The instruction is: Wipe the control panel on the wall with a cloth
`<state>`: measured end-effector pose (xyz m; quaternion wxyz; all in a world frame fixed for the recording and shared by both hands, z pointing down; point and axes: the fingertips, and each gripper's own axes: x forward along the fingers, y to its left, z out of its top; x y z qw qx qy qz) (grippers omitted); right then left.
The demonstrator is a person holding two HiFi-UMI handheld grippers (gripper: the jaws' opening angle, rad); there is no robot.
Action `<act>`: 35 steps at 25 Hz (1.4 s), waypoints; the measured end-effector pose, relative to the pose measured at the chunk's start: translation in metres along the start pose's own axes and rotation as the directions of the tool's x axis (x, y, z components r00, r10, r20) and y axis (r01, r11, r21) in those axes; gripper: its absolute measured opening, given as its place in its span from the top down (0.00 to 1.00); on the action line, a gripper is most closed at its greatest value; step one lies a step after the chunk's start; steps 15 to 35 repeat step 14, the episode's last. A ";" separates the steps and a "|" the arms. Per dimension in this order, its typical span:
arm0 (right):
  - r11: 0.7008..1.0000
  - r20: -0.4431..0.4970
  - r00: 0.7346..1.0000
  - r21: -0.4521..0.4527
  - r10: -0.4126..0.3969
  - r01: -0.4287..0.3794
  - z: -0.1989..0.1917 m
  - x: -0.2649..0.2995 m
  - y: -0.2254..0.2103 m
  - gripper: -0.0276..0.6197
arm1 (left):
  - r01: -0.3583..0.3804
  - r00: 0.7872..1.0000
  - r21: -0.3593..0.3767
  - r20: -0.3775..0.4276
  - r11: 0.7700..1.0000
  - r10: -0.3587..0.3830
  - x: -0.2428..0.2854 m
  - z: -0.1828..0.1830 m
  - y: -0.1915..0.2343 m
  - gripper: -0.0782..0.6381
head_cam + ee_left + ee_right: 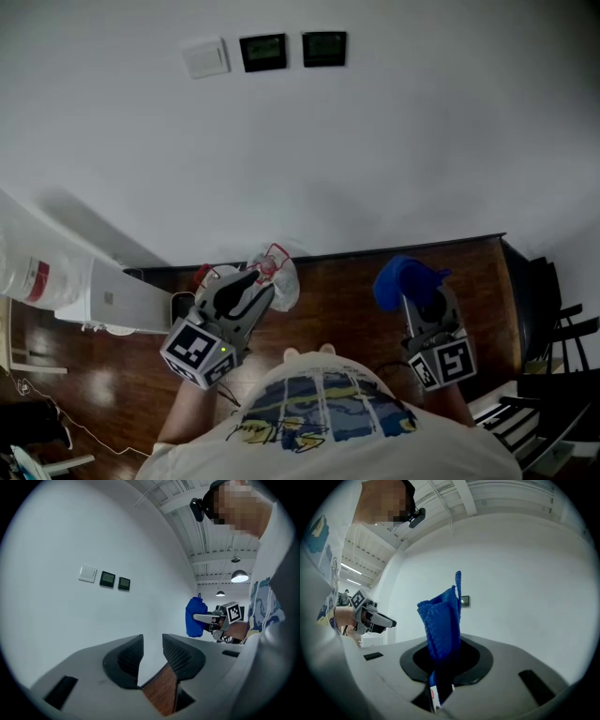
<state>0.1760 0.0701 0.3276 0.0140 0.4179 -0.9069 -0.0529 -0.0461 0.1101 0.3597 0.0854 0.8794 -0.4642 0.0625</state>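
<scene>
You are at the approach step. The cloth is in hand, but nothing has touched the control panel yet.

Your right gripper [444,660] has its jaws closed on the blue cloth [442,620]. The cloth stands up out of them as a folded bundle, with its free end leading toward the wall [394,141]. Your left gripper [152,644] has its jaws apart with nothing between them; only wall and wooden floor show through the gap.

The control panel is a pair of dark square units, one [263,52] just beside the other [324,49]. It sits high on the wall, with a white switch plate [205,58] to its left. In the head view both grippers are held low near your body, well apart from the panel.

I judge that the next move is to lift the right gripper up and forward until the cloth's free end meets the face of a dark unit. Let the cloth arrive first, not the jaw tips, then stroke across both units. Keep the pressure light, since a hard push could trigger the controls. The left gripper has no evident part in this and can stay clear.
</scene>
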 end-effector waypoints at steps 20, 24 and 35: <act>1.000 -0.030 1.000 0.020 0.010 -0.010 -0.012 0.002 0.010 0.84 | 0.007 1.000 -0.014 -0.029 1.000 -0.008 -0.002 -0.015 0.000 0.72; 1.000 -0.030 1.000 0.020 0.010 -0.010 -0.012 0.002 0.010 0.84 | 0.007 1.000 -0.014 -0.029 1.000 -0.008 -0.002 -0.015 0.000 0.72; 1.000 -0.030 1.000 0.020 0.010 -0.010 -0.012 0.002 0.010 0.84 | 0.007 1.000 -0.014 -0.029 1.000 -0.008 -0.002 -0.015 0.000 0.72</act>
